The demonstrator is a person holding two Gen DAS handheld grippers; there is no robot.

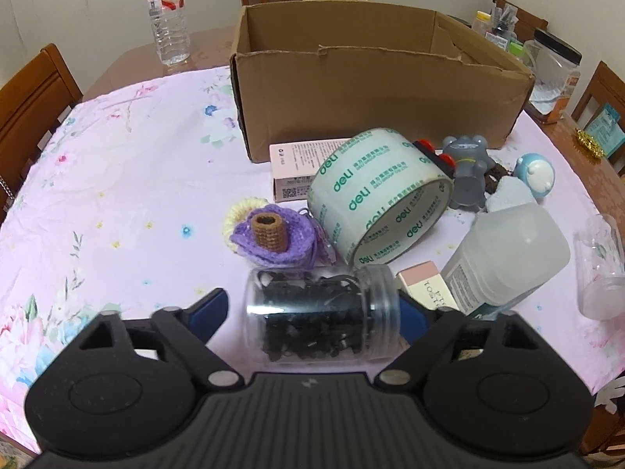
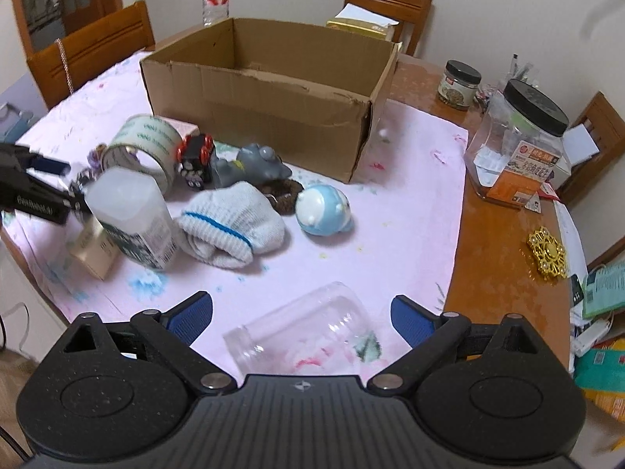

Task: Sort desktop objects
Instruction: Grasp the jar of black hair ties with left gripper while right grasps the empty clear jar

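Observation:
A clear jar of black hair ties lies on its side on the pink cloth between the blue pads of my left gripper. The left pad stands a little off the jar's base; the right pad is at its lid. An empty clear jar lies on its side between the pads of my right gripper, with a gap on each side. Behind stand an open cardboard box, a tape roll, a purple crochet piece, a white bottle, a grey toy and a blue toy.
A folded sock, a toy car and a pink carton lie near the box. A water bottle stands at the back. On the bare wood to the right are a black-lidded jar and a gold ornament. Chairs ring the table.

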